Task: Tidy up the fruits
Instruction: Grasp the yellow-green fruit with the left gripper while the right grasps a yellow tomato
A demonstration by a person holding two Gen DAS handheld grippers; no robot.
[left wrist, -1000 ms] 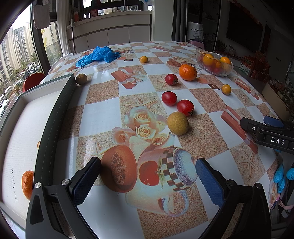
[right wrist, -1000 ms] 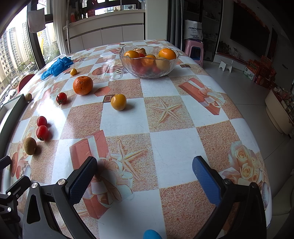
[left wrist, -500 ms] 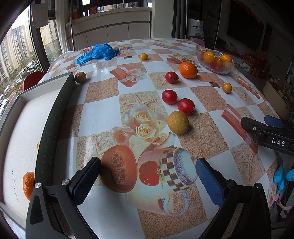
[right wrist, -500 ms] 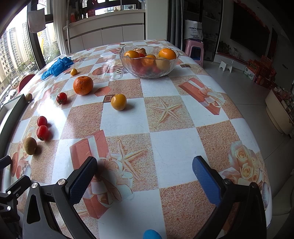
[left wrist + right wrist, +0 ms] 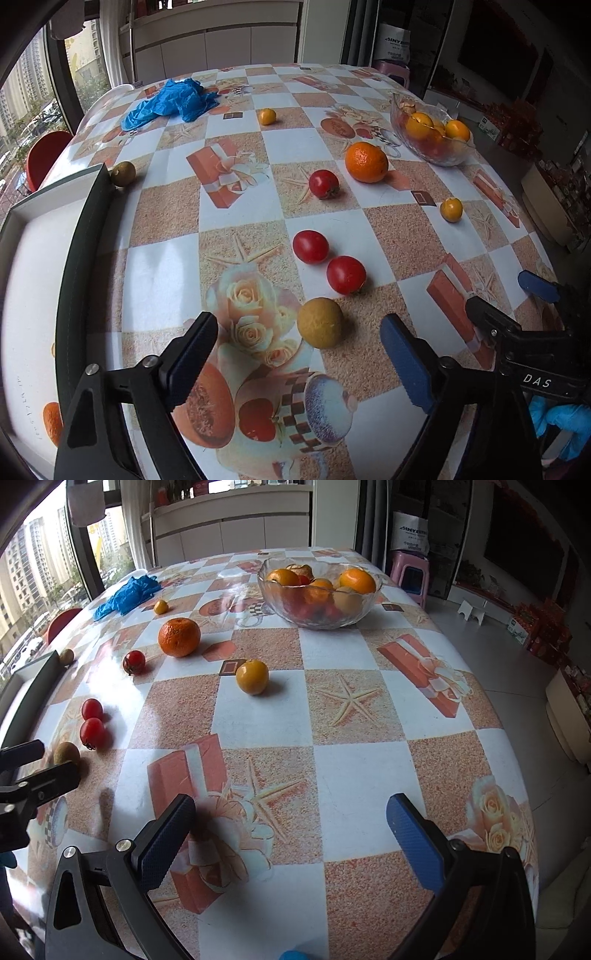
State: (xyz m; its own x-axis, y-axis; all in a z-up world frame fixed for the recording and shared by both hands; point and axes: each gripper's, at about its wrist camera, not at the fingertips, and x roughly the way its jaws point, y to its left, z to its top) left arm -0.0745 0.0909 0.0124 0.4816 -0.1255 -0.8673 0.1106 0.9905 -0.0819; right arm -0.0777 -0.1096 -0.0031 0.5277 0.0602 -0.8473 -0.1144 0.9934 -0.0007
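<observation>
Left gripper: my left gripper [image 5: 299, 354] is spread wide and empty, low in the frame. Over the last second it has come forward, so the yellow-green round fruit [image 5: 320, 322] that sat well ahead now lies just past the fingertips, in line with the gap between them.

Meaning of that change: I judge I am lining up a grasp on this fruit; it is not yet between the pads, so a further push forward comes before closing.

Right gripper: my right gripper [image 5: 291, 834] is also spread and empty, hovering over bare tablecloth at the bottom of its frame. Its view is unchanged from a second ago, so it is idle.

Loose fruit: two red tomatoes [image 5: 310, 246] [image 5: 346, 274] touch just behind the target; a third tomato [image 5: 323, 184] and a large orange [image 5: 366, 162] sit further up; one small yellow-orange fruit [image 5: 451, 209] at right, another [image 5: 266, 116] near the blue plastic glove [image 5: 168, 103].

Destinations: glass bowl [image 5: 448, 157], upper right, already holds oranges; white tray [image 5: 26, 258] along the left edge holds an orange [image 5: 51, 421], with a brownish fruit [image 5: 123, 173] at its far corner.

Risk: the round fruit may roll into the tomatoes if a finger nudges it.
</observation>
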